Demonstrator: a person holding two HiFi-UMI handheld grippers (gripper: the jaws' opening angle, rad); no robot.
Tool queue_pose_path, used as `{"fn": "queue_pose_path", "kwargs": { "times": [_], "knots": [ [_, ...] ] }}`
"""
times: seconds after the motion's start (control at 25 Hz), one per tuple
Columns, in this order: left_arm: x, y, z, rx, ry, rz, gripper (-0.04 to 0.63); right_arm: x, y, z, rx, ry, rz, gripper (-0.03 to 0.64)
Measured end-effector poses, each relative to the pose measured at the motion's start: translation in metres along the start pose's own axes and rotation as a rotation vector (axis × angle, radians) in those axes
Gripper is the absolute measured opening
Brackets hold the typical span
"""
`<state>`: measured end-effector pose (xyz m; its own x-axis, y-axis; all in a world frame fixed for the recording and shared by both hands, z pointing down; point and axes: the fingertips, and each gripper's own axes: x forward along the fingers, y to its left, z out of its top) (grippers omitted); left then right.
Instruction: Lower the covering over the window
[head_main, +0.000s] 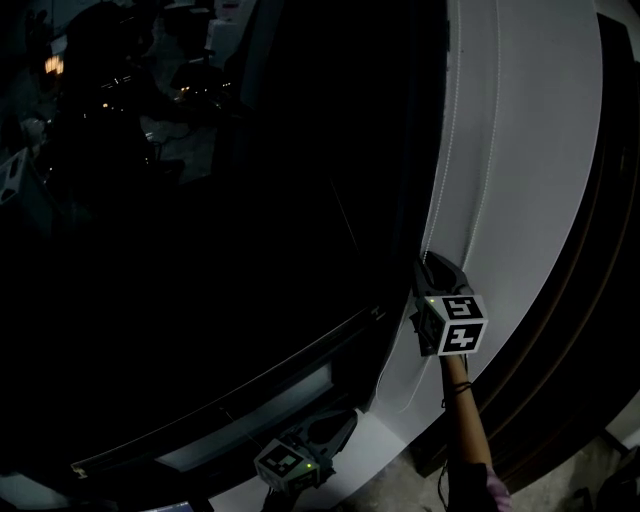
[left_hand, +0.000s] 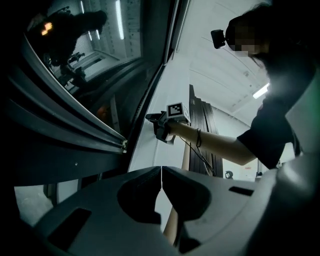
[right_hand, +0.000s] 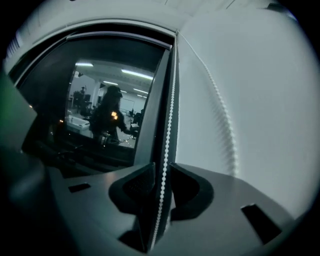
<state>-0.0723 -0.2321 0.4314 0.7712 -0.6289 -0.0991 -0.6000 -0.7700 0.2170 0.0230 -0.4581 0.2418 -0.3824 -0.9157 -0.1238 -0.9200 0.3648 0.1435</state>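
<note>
right gripper view shows the bead chain (right_hand: 170, 120) running upright between the parted right tongs (right_hand: 161, 172), unpinched; the closed, empty left tongs (left_hand: 161, 175) sit lower down.

Place: office or lab-type workroom (which of the two cannot be told).
Window (head_main: 200, 240): large dark pane, mirroring the room.
Reflected: ceiling strip lights (right_hand: 136, 75), cluttered work gear (head_main: 150, 90).
Wall (head_main: 530, 150): plain white.
</note>
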Motion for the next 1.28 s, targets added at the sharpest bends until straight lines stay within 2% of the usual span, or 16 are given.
{"fn": "queue_pose_path", "kwargs": {
  "times": [0.08, 0.16, 0.2, 0.32, 0.4, 0.68, 0.8, 0.92, 1.12, 1.28],
  "knots": [
    [-0.001, 0.004, -0.001, -0.005, 0.004, 0.0, 0.0, 0.008, 0.002, 0.003, -0.008, 0.005, 0.02, 0.083],
    [-0.002, 0.007, -0.002, -0.009, 0.006, 0.001, 0.0, 0.007, 0.003, 0.004, -0.021, -0.007, 0.02, 0.023],
    [-0.002, 0.008, -0.001, -0.01, 0.006, 0.001, 0.0, 0.003, 0.004, 0.005, -0.015, -0.026, 0.017, 0.023],
    [-0.003, 0.013, -0.001, -0.009, 0.008, 0.001, 0.0, -0.011, 0.004, 0.004, 0.054, -0.08, 0.015, 0.021],
    [-0.003, 0.016, -0.001, -0.01, 0.005, 0.003, 0.0, -0.018, 0.006, -0.003, 0.091, -0.078, 0.029, 0.021],
    [0.012, 0.018, 0.0, -0.015, 0.004, 0.002, 0.0, -0.046, 0.02, -0.019, 0.212, -0.129, 0.122, 0.02],
    [0.018, 0.016, 0.002, -0.012, -0.001, -0.001, 0.0, -0.058, 0.033, -0.052, 0.219, -0.069, 0.14, 0.02],
    [0.026, 0.014, 0.008, 0.0, -0.01, 0.003, 0.0, -0.076, 0.046, -0.096, 0.276, 0.005, 0.151, 0.02],
    [0.044, 0.012, 0.022, 0.022, -0.033, 0.0, 0.025, -0.114, 0.087, -0.192, 0.323, 0.203, 0.198, 0.02],
    [0.063, 0.007, 0.04, 0.034, -0.055, -0.044, 0.062, -0.152, 0.118, -0.263, 0.368, 0.348, 0.219, 0.02]
  ]
}}
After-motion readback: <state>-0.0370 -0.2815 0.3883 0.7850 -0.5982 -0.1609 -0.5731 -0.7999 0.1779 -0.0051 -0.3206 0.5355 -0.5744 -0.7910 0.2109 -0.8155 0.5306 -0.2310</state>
